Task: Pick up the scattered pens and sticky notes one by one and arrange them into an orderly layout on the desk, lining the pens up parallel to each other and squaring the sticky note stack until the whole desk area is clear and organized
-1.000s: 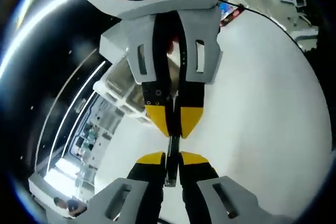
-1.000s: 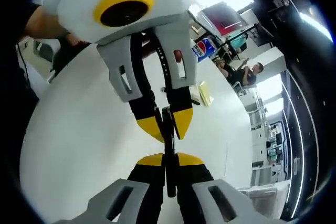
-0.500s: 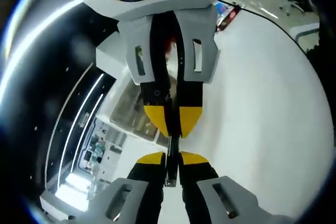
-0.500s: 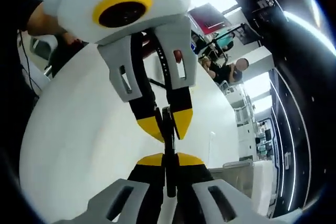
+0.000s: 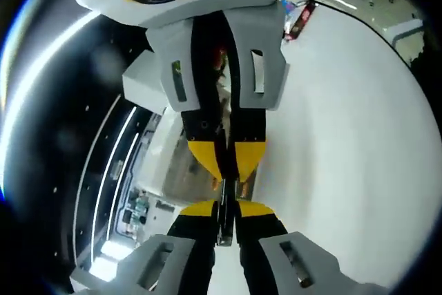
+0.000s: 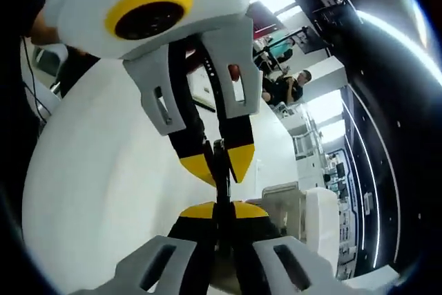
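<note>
**Pen held end to end by both grippers, above the desk**

Pen (image 5: 224,205) is a thin dark stick spanning the gap between the two tools. In the left gripper view it runs from the left gripper (image 5: 225,206) straight up into the yellow tips of the right one, which comes in nose-first from the top. In the right gripper view it's the mirror case: pen (image 6: 222,188) goes from the right gripper (image 6: 222,206) into the left one opposite.

Jaw state: both pairs are pinched nearly closed, with only the pen's width between the yellow tips. Each has one end of the pen.

Why held like this, my read: a two-point hold fixes the pen's axis, so it can be turned and set down parallel to its neighbours rather than swinging from a single pinch. Could also be a hand-over between tools; can't tell which.

Where: clear of the white desk (image 5: 345,136), not touching it, near the desk's edge, with room clutter beyond. Desk (image 6: 103,170) is bare where visible. A red-and-dark item (image 5: 298,20) lies at the far edge; it's too small to identify.
</note>
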Motion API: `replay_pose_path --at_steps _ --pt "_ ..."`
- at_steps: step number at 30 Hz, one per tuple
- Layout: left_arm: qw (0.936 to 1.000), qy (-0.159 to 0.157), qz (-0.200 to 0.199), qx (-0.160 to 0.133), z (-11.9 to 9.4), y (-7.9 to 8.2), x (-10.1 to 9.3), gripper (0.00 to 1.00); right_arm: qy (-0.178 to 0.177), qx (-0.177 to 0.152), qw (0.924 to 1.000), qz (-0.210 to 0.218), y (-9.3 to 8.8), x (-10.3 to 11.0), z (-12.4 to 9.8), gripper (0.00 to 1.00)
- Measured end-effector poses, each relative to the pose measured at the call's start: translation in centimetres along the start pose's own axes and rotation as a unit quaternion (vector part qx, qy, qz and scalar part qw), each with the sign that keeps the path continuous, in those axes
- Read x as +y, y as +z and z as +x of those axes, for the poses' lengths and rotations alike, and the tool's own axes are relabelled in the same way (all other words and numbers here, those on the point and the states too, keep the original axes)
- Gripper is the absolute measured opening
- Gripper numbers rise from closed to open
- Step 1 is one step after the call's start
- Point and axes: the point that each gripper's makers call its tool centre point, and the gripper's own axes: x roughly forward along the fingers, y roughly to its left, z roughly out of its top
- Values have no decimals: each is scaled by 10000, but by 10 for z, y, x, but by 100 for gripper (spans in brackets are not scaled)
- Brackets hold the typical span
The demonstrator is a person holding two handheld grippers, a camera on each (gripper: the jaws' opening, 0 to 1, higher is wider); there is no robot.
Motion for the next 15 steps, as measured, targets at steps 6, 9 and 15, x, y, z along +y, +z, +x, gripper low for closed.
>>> replay_pose_path --at_steps 6,9,15 --pt "9999 78 41 -68 6 12 7 11 -129 72 9999 -20 -8 -10 -7 9" --pt "9999 124 81 -75 8 16 12 11 -188 87 9998 -32 -11 -14 -11 9" --pt "9995 210 212 -53 11 20 24 11 -300 80 9995 -17 -15 -28 -16 9"
